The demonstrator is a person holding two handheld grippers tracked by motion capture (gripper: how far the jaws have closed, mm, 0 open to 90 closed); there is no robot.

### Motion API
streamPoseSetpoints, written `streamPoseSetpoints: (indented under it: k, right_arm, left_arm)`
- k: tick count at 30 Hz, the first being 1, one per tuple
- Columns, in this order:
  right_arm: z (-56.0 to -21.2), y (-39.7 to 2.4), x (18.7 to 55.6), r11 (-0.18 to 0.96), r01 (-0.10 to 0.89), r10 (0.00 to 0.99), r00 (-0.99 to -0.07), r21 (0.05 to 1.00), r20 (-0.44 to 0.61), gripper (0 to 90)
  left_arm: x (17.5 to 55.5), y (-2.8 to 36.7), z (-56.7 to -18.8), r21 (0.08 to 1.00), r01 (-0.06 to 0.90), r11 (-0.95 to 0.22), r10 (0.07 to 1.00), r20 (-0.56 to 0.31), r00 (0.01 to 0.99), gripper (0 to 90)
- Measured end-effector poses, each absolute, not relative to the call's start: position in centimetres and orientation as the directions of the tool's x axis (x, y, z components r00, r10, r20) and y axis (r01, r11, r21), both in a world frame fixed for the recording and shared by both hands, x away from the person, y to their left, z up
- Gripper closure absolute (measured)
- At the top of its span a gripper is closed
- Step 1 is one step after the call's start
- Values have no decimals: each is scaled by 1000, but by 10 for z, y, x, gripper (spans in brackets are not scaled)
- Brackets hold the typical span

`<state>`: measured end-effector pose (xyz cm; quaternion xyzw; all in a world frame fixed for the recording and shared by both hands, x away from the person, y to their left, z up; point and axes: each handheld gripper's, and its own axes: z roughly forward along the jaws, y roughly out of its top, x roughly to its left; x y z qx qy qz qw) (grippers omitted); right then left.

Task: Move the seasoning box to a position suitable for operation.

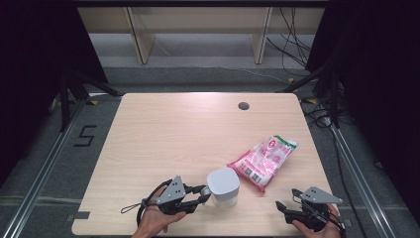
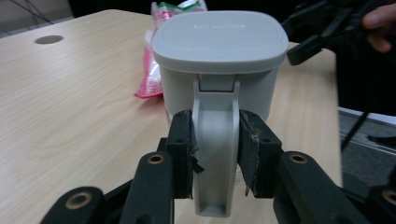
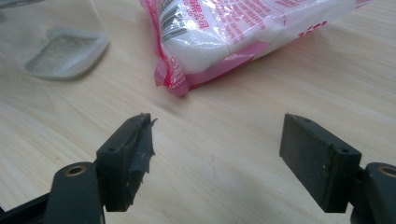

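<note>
Left gripper [image 2: 215, 154]: fingers pinch the upright handle [image 2: 215, 140] of the lidded canister [image 1: 223, 186], table's near edge, at its 3 o'clock. Right gripper [image 3: 217, 158]: fingers spread, empty; pink bag [image 3: 243, 32] at 12 o'clock.

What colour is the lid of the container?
Light grey, like its handle; the lid shows best in the left gripper view.
</note>
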<state>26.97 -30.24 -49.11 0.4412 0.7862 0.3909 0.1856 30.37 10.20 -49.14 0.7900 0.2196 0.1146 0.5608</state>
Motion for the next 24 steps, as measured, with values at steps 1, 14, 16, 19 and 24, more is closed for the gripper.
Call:
streamPoseSetpoints:
  k: [1, 14, 16, 19, 24]
  right_arm:
    - [-492, -303, 270, 310, 543, 839, -542, 780, 44, 267]
    - [-491, -302, 270, 309, 549, 836, -546, 776, 54, 270]
    - [-491, -303, 270, 314, 547, 836, -546, 776, 47, 270]
    - [-491, -303, 270, 314, 546, 836, -547, 777, 47, 270]
    - [-491, -303, 270, 321, 550, 836, -547, 771, 43, 270]
  left_arm:
    - [305, 103, -492, 937, 223, -268, 491, -67, 869, 677]
    - [306, 103, -493, 942, 191, -275, 483, -37, 875, 677]
    - [306, 103, -492, 938, 197, -285, 481, -38, 876, 677]
    - [305, 102, -492, 938, 184, -293, 459, -31, 888, 676]
    - [304, 100, -492, 937, 181, -300, 444, -31, 896, 674]
